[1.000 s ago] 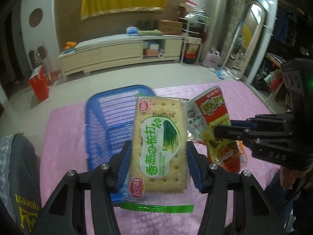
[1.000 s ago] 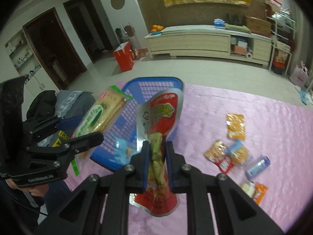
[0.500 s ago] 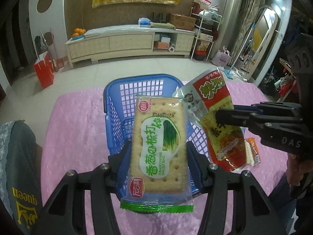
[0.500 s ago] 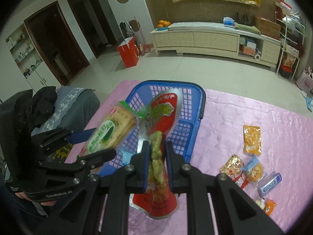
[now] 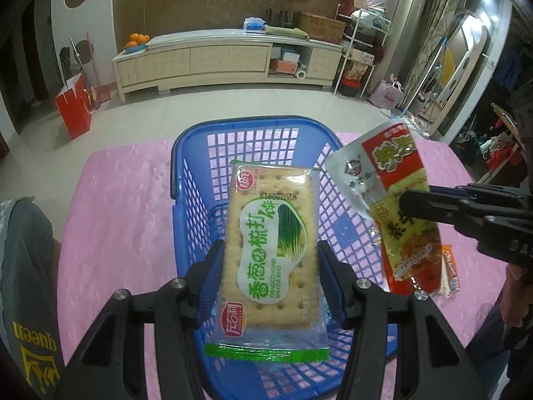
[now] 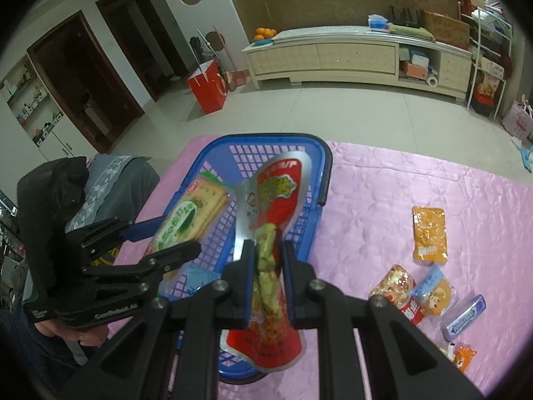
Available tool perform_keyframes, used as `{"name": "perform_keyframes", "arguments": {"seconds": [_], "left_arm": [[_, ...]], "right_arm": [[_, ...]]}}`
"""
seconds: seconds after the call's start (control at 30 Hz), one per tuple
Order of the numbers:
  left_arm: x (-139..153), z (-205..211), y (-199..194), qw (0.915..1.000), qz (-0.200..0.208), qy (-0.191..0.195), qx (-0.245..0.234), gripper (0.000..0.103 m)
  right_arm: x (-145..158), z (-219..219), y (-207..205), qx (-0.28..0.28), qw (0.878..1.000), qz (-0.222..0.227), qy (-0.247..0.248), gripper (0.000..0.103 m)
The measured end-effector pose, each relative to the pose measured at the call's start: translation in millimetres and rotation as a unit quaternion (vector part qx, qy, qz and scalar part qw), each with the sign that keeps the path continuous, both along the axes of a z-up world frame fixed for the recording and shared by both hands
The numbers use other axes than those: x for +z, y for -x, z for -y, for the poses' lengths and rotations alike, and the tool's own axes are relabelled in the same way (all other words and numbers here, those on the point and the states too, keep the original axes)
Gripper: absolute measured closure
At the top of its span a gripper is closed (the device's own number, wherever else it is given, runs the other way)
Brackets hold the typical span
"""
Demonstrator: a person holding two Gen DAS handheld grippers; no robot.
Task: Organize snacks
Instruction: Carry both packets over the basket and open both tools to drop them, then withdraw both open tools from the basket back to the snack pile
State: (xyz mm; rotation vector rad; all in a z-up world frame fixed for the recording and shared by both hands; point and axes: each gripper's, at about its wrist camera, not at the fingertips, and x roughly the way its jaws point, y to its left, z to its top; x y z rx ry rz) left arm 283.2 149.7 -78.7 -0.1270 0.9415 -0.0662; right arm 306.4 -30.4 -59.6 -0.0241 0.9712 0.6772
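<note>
Above the blue basket (image 5: 186,180), my left gripper (image 5: 269,266) squeezes the cracker pack (image 5: 269,253), and my right gripper (image 6: 266,266) squeezes the red snack bag (image 6: 269,206).

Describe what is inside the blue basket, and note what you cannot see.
A pale blue packet lies in the blue basket. The cracker packet and red pouch, held above it, cover much of the floor.

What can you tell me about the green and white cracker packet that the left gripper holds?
The flat rectangular clear-plastic cracker packet shows pale square crackers, a green-and-white label with Chinese text, red logos and a green sealed end. It is unopened as far as can be seen. The left gripper holds it by its long sides, jaws shut on it, in the air above the blue plastic lattice basket.
</note>
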Motion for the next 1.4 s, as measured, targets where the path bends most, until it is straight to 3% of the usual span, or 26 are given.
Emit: {"name": "perform_keyframes", "arguments": {"seconds": [0.13, 0.2, 0.23, 0.77, 1.0, 1.1, 1.2, 1.23, 1.27, 1.3, 1.33, 1.4], "left_arm": [[-4.0, 0.8, -9.4, 1.0, -0.001, -0.007, 0.004, 0.048], [-4.5, 1.6, -12.0, 0.9999, 0.003, -0.01, 0.006, 0.026], [-4.0, 1.1, -11.1, 0.9999, 0.007, -0.007, 0.007, 0.023], [21.7, -18.5, 18.4, 0.9989, 0.023, -0.023, 0.033, 0.022], [20.9, -37.6, 26.2, 0.998, 0.021, -0.03, 0.052, 0.022], [17.2, -43.5, 27.6, 0.9978, 0.02, -0.027, 0.057, 0.022], [13.3, -46.4, 27.8, 0.9978, 0.019, -0.021, 0.059, 0.022], [11.8, -46.8, 27.4, 0.9978, 0.018, -0.02, 0.06, 0.022], [11.2, -46.8, 27.0, 0.9978, 0.018, -0.02, 0.061, 0.022], [10.8, -46.7, 26.5, 0.9978, 0.017, -0.02, 0.06, 0.022], [10.4, -46.3, 26.3, 0.9979, 0.017, -0.02, 0.06, 0.022], [10.9, -43.7, 27.1, 0.998, 0.02, -0.021, 0.057, 0.022]], "right_arm": [[-0.6, 0.7, 0.4, 0.002, 1.0, -0.001, 0.004, 0.083], [1.0, 2.2, 1.7, 0.002, 1.0, 0.003, 0.005, 0.083], [1.8, 3.0, 2.4, 0.002, 1.0, 0.003, 0.005, 0.083], [7.2, -22.7, 4.4, 0.031, 1.0, 0.001, -0.003, 0.083], [-0.7, -44.5, -6.6, 0.029, 0.999, 0.005, 0.023, 0.083], [-4.6, -49.6, -12.9, 0.023, 0.998, 0.027, 0.047, 0.083], [-11.4, -55.4, -19.9, 0.028, 0.997, 0.028, 0.071, 0.07], [-13.0, -56.0, -20.8, 0.026, 0.996, 0.03, 0.078, 0.057], [-14.4, -56.4, -20.5, 0.023, 0.995, 0.036, 0.091, 0.034], [-14.0, -54.7, -18.6, 0.019, 0.994, 0.044, 0.095, 0.025], [-12.2, -53.1, -16.4, 0.017, 0.994, 0.053, 0.096, 0.018], [-7.1, -48.6, -12.1, 0.014, 0.993, 0.067, 0.098, 0.018]]}}
